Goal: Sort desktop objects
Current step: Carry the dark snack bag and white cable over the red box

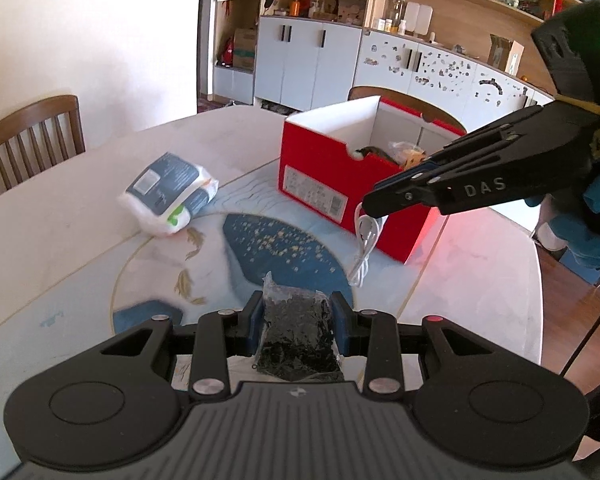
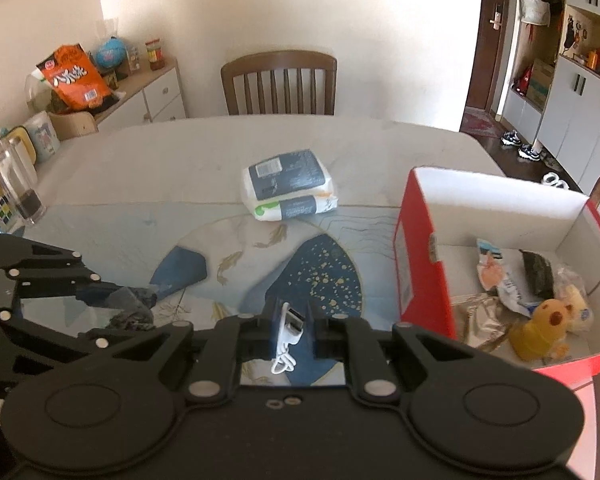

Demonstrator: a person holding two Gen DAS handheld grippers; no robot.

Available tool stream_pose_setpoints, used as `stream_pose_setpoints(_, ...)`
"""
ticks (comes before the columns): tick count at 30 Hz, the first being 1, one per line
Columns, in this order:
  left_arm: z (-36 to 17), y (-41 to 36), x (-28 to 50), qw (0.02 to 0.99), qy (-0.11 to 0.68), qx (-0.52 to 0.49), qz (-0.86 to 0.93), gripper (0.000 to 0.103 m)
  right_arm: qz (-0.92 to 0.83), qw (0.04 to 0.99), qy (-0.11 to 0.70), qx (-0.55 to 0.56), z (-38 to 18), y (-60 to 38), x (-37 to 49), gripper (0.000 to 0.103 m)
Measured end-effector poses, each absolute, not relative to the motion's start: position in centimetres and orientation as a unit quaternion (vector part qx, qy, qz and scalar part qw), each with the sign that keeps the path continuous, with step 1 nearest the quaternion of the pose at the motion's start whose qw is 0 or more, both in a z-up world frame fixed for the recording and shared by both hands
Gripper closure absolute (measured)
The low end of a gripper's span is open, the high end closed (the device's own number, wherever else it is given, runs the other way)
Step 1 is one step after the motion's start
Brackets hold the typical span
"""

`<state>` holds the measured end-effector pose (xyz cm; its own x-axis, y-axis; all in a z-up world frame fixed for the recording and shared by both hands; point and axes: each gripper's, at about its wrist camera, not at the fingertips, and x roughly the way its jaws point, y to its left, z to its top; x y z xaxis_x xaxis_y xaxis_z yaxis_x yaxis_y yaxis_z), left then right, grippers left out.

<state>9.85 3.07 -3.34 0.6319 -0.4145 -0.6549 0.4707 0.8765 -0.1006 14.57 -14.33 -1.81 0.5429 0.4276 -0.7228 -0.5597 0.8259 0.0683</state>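
Left hand-held gripper [image 1: 298,312] is clamped on a small clear packet of black bits [image 1: 298,336], pads pressing both sides, packet lifted off the surface [image 1: 60,264]. Same packet shows as a dark blurred lump in the right wrist view, at the tip of the left tool, lower left.

Right hand-held gripper [image 2: 290,326] is pinched tight on a white USB cable [image 2: 288,328], plug end sticking up between the fingers, cord looped below. In the left wrist view the cable [image 1: 364,244] dangles from the right tool's tip in front of the red box.

Red box [image 2: 416,264] sits open on the surface, right side, white inside. In it: a yellow plush toy [image 2: 540,332], a dark packet [image 2: 538,274], a white snack wrapper [image 2: 504,276], a silvery foil pack [image 2: 480,320]. Right tool is just left of the box's near wall, not over the opening.

Tissue pack [image 2: 288,190], white with grey-blue label, lies on the surface, well apart from both tools, left of the box.

Surface has a blue and gold fish pattern. Wooden chair [image 2: 279,82] at the far side. Clear glass jug [image 2: 14,178] at the left edge.
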Motion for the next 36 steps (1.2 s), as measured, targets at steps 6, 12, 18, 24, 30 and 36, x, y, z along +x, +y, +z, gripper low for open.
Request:
stream_pose_setpoints(6,-1.4,1.6,10.4,0.902,0.35,0.04,-0.251,0.07,0.281,0.884,0.365,-0.079,0.9,-16.3,14.5,0.09)
stream_pose_setpoints(12,0.3,-0.5,11.1,0.9,0.343,0.049,-0.263,0.07,0.277,0.894,0.345,-0.073,3.3,-18.4,15.1,0.09)
stream_pose_setpoints(18,2.1,-3.1,12.2,0.9,0.336,0.056,-0.27,0.07,0.269,0.904,0.322,-0.081,5.0,-20.7,15.9,0.09)
stream_pose_setpoints(24,3.2,-6.1,14.0,0.9,0.33,0.062,-0.278,0.07,0.256,0.911,0.311,-0.083,5.6,-23.4,17.2,0.09)
stream_pose_setpoints(30,3.5,-9.3,15.9,0.899,0.328,0.066,-0.282,0.07,0.245,0.914,0.312,-0.083,5.1,-26.4,18.9,0.09)
stream_pose_setpoints(36,3.5,-12.4,18.1,0.898,0.329,0.072,-0.283,0.07,0.245,0.909,0.328,-0.082,3.9,-28.7,20.6,0.09)
